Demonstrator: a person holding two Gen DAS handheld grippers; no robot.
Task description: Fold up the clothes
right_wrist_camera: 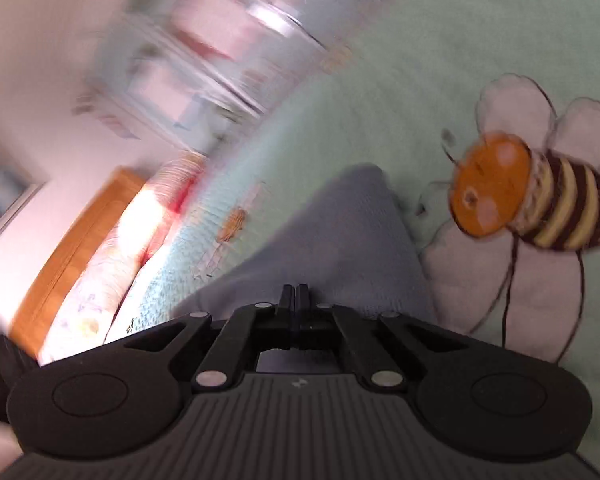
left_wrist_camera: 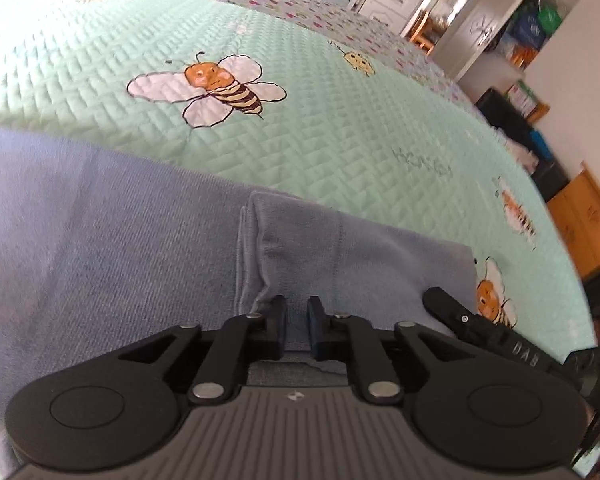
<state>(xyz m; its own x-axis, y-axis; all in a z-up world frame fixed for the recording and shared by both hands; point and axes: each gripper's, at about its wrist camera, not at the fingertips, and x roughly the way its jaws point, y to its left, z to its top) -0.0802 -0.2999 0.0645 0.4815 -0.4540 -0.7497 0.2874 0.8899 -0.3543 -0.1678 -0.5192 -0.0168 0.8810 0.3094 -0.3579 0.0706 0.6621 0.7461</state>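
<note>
A bed is covered by a mint-green quilted bedspread (left_wrist_camera: 320, 128) printed with cartoon bees, and across its near part a blue garment (left_wrist_camera: 100, 248) is spread, with a folded edge and seam running up its middle. In the left wrist view, a large bee print (left_wrist_camera: 216, 88) is seen on the bedspread beyond the garment's far edge, and white drawers (left_wrist_camera: 388, 4) and cluttered shelves stand at the far right of the room. The left gripper (left_wrist_camera: 297, 312) is held over the garment with its jaws parted by a narrow gap; blue cloth shows through the gap, but nothing is seen pressed between the pads. To its right a second black gripper finger is seen lying over the garment's right edge. In the blurred right wrist view, the right gripper (right_wrist_camera: 295, 294) is seen with its jaws brought fully together, over a raised peak of the blue cloth; whether cloth is pinched between them cannot be told.
</note>
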